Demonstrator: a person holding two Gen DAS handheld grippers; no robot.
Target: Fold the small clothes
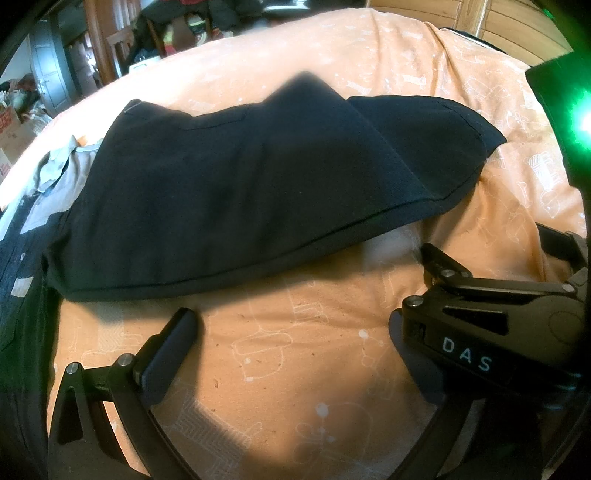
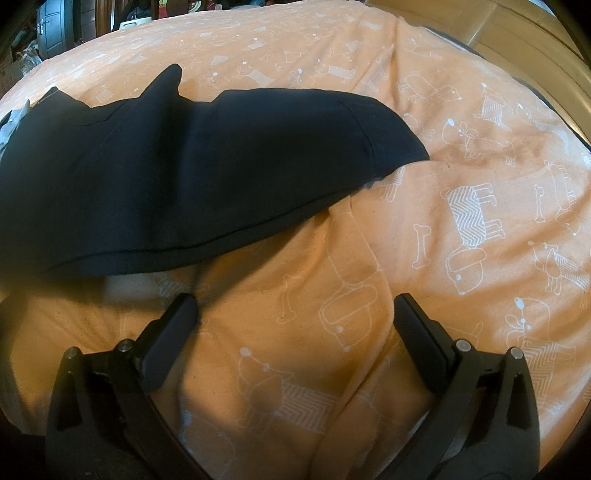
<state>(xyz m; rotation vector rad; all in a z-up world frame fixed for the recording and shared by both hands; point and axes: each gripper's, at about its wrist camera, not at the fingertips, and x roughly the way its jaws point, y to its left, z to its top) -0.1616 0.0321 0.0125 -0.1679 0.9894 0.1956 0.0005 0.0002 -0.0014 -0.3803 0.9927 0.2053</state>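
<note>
A black garment [image 1: 240, 184] lies folded and flat on the orange sheet with white dog drawings [image 1: 295, 369]. The right wrist view shows the same black garment [image 2: 184, 166], one corner sticking up at its far edge. My left gripper [image 1: 295, 325] is open just short of the garment's near hem, holding nothing. Its right finger is mostly hidden behind the other gripper's body, marked "DAS" [image 1: 465, 354]. My right gripper [image 2: 295, 310] is open over bare, wrinkled sheet [image 2: 443, 221], a little short of the hem and empty.
Grey clothes [image 1: 55, 173] and a dark garment [image 1: 14, 277] lie at the bed's left edge. Wooden panelling [image 1: 498, 26] stands behind the bed at the right. Cluttered furniture and boxes [image 1: 14, 125] fill the room at the far left.
</note>
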